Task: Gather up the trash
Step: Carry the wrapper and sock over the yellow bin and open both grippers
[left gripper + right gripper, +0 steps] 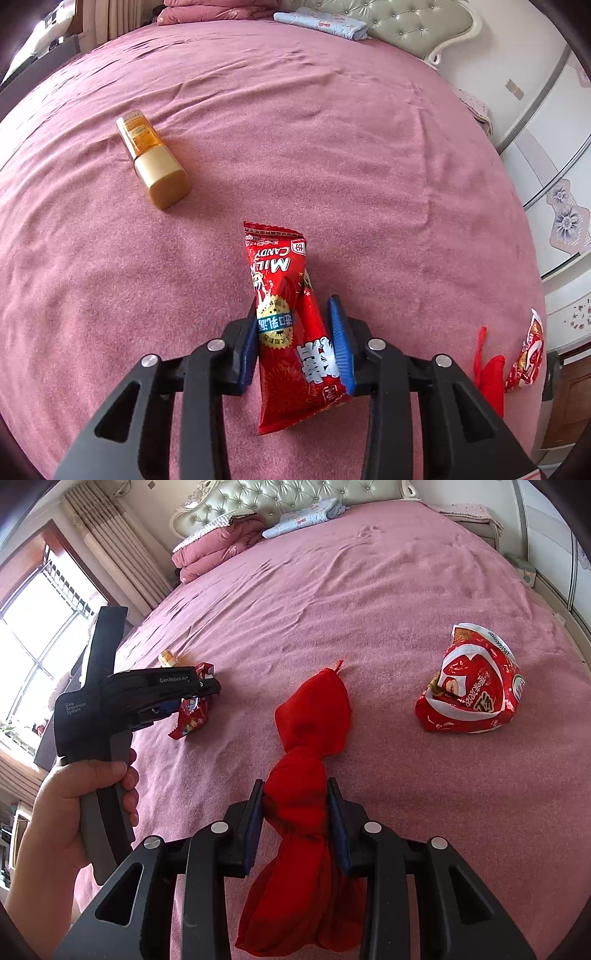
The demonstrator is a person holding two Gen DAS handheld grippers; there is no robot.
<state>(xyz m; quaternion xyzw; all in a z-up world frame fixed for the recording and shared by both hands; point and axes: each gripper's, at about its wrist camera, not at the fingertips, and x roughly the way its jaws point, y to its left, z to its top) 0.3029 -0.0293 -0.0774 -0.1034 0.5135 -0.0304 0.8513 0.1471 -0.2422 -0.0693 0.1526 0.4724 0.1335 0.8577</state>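
Left tongs [295, 347] clamp my glossy red candy wrapper [291, 317]; right tongs [295, 827] clamp my red cloth bag [306, 775]; slick film may slip free.

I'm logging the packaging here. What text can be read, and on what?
"MILK CANDY", upside down: red candy wrapper in the left gripper.
"GenRoboAI" and "Data Acquisition System": left gripper body, right wrist view.
Chinese print on the crumpled red packet and amber bottle: too small to read.
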